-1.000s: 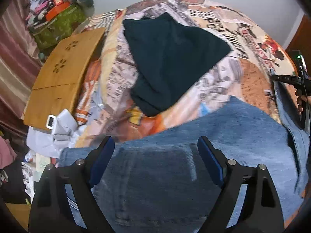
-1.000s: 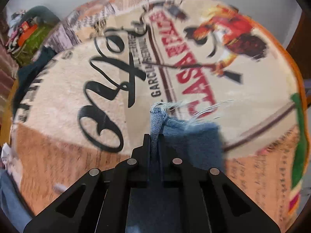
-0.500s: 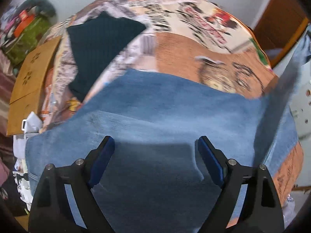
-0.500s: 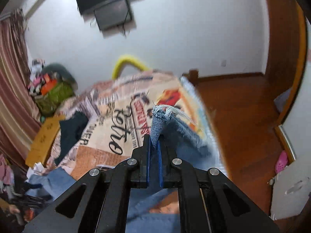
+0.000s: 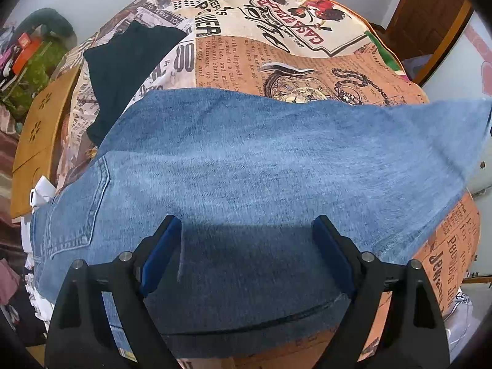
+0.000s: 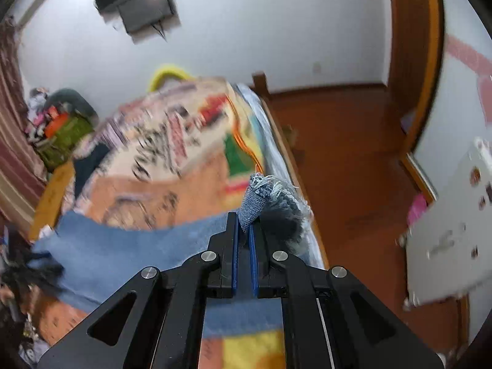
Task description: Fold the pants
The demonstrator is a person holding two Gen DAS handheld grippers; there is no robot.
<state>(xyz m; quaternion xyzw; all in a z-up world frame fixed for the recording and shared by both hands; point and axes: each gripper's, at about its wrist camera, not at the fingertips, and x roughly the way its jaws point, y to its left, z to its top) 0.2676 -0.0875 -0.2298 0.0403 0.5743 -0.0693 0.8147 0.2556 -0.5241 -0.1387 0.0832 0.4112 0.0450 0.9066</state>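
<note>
Both claws matter: our right gripper (image 6: 243, 227) pinches the frayed hem (image 6: 264, 190); left gripper (image 5: 246, 255) spread, jeans (image 5: 246, 160) flat beneath it. We should carry the hem over level, keeping the leg taut.

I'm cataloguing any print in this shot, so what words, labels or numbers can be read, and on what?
All on the retro newspaper-print bedspread, left wrist view:
"CASA" in red, upside down, near the rooster picture; the rest of that word is unclear.
"00" in large black numerals beside the dark folded garment.
The large black lettering, small column text and right-edge print are too distorted to read.
Blue denim pants: no text.
Right wrist view: print blurred.
</note>
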